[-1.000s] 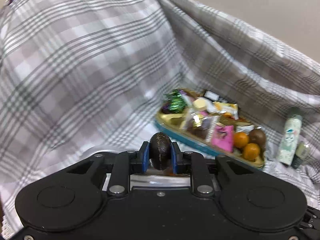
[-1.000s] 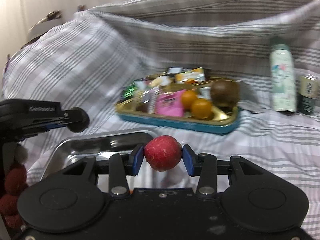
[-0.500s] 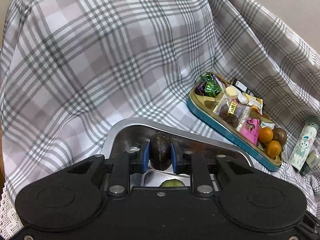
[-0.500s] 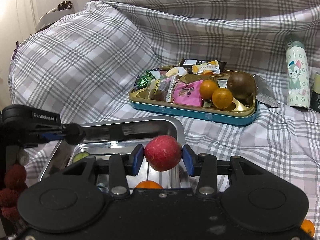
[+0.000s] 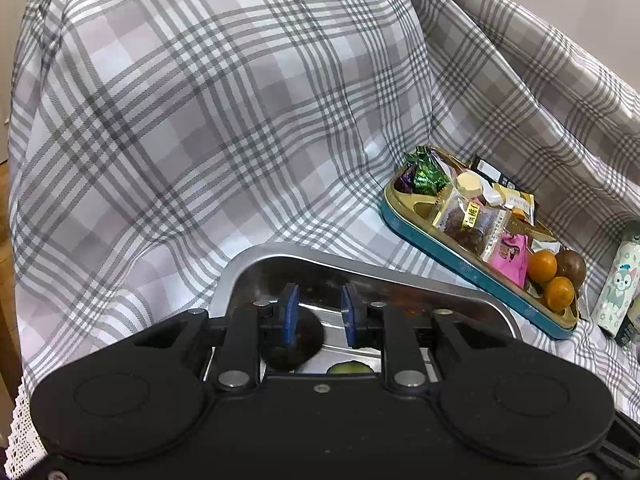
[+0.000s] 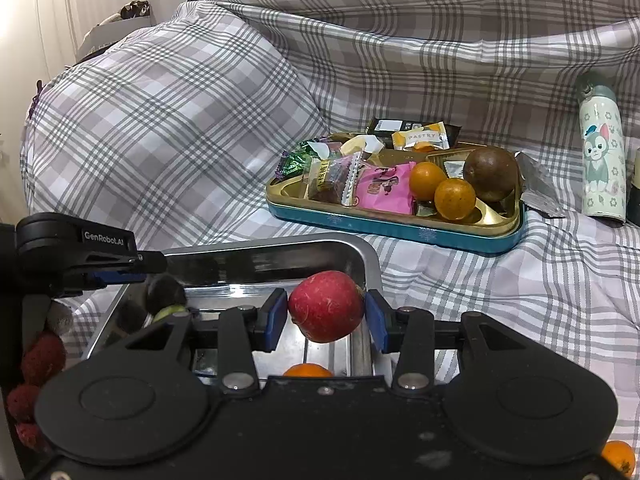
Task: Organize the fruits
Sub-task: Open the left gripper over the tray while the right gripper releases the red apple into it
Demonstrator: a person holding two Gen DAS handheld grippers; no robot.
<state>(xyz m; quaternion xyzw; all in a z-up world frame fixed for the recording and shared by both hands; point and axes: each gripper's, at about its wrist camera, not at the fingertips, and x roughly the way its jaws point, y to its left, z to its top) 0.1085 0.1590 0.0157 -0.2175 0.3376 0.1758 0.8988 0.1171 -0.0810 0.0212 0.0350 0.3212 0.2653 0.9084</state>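
Note:
My left gripper (image 5: 318, 308) is open over the steel tray (image 5: 360, 268). The dark fruit (image 5: 294, 342) it held sits below the fingers in the tray, beside a green fruit (image 5: 349, 368). In the right wrist view the dark fruit (image 6: 164, 292) lies just under the left gripper (image 6: 132, 268). My right gripper (image 6: 326, 314) has its pads slightly apart around a red apple (image 6: 325, 306), above the steel tray (image 6: 280, 248). An orange (image 6: 308, 370) lies in the tray below it.
A gold and teal snack tin (image 6: 400, 228) holds wrapped sweets, two oranges (image 6: 454, 198) and a brown fruit (image 6: 490, 174). A cat-print bottle (image 6: 602, 152) stands at the right. Another orange (image 6: 618, 456) lies at the bottom right. Red lychees (image 6: 40, 360) hang at the left. A plaid cloth covers everything.
My left gripper opened and let go of the dark fruit, which dropped into the steel tray. My right gripper's pads have widened slightly around the apple and moved further over the tray.

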